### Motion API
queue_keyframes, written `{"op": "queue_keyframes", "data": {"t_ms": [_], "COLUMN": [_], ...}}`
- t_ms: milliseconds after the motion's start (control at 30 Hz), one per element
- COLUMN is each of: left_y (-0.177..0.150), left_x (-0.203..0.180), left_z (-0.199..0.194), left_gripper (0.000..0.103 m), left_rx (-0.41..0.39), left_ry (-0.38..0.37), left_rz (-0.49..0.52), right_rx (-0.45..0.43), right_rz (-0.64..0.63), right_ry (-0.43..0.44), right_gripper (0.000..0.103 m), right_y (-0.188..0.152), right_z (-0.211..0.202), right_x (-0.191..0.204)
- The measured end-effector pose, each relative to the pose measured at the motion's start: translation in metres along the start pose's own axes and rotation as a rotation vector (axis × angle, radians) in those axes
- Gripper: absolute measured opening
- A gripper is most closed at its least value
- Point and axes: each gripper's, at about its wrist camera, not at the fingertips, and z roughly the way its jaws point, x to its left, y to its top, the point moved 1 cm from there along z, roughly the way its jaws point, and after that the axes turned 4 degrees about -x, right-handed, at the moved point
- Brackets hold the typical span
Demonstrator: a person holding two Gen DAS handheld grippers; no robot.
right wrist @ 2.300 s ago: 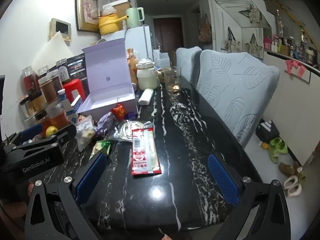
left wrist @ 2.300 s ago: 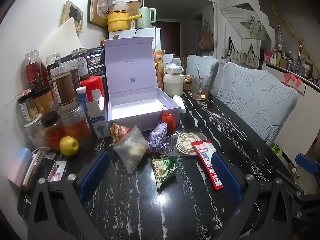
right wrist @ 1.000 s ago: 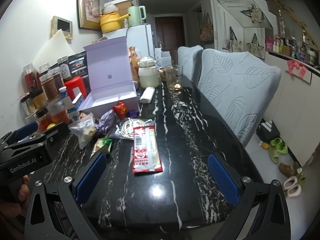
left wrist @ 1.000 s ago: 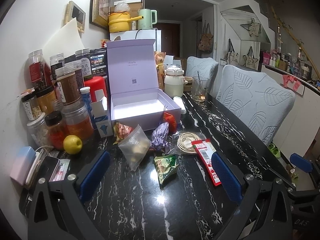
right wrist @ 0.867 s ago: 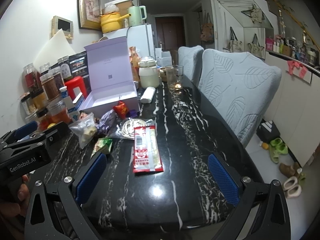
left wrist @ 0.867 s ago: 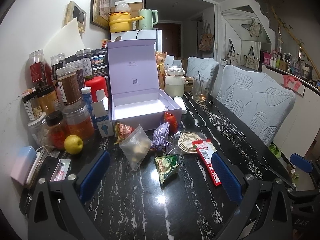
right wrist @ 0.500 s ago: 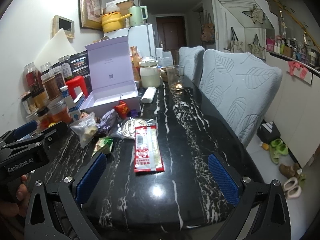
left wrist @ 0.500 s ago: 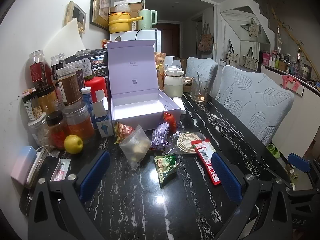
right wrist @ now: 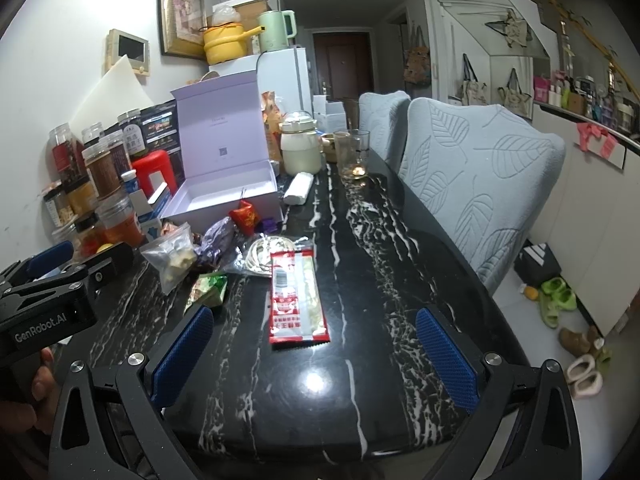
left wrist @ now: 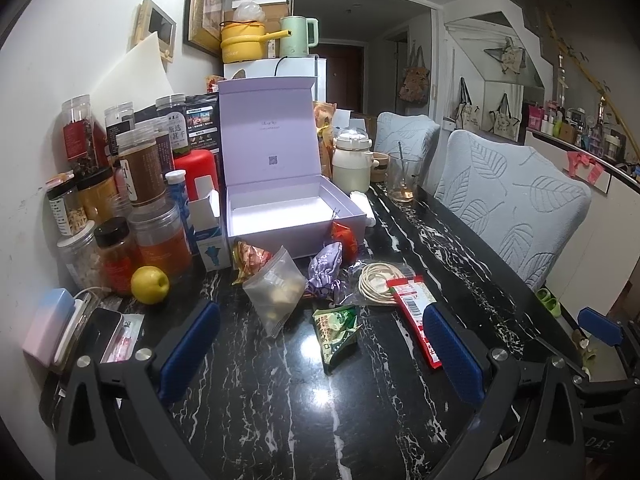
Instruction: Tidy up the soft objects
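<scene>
Along the left edge of the black marble table (left wrist: 280, 408), against the white wall, stand crowded jars (left wrist: 154, 216) and a lemon (left wrist: 149, 284). Toward the middle an open lilac box (left wrist: 280, 208) sits empty, with soft packets strewn just before it: a clear bag (left wrist: 274, 290), a purple pouch (left wrist: 325, 268), a green packet (left wrist: 335, 330) and a red sachet (right wrist: 298, 296). Grey leaf-patterned chairs (right wrist: 480, 176) line the right edge. Both the left gripper (left wrist: 316, 354) and right gripper (right wrist: 314, 354) hover spread wide, holding nothing.
</scene>
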Motion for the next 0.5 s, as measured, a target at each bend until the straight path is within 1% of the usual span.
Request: {"op": "queue_keyframes", "data": {"t_ms": [500], "left_y": [-0.001], "left_x": [0.012], "left_z": [0.004], "left_gripper": [0.103], "left_rx": [0.013], "left_ry": [0.019], "left_rz": [-0.025], "right_rx": [0.007], "right_rz": [-0.007], "right_ry": [0.012], "right_gripper": [0.103], "right_y": [-0.005], "right_z": [0.002], "right_x": [0.004]}}
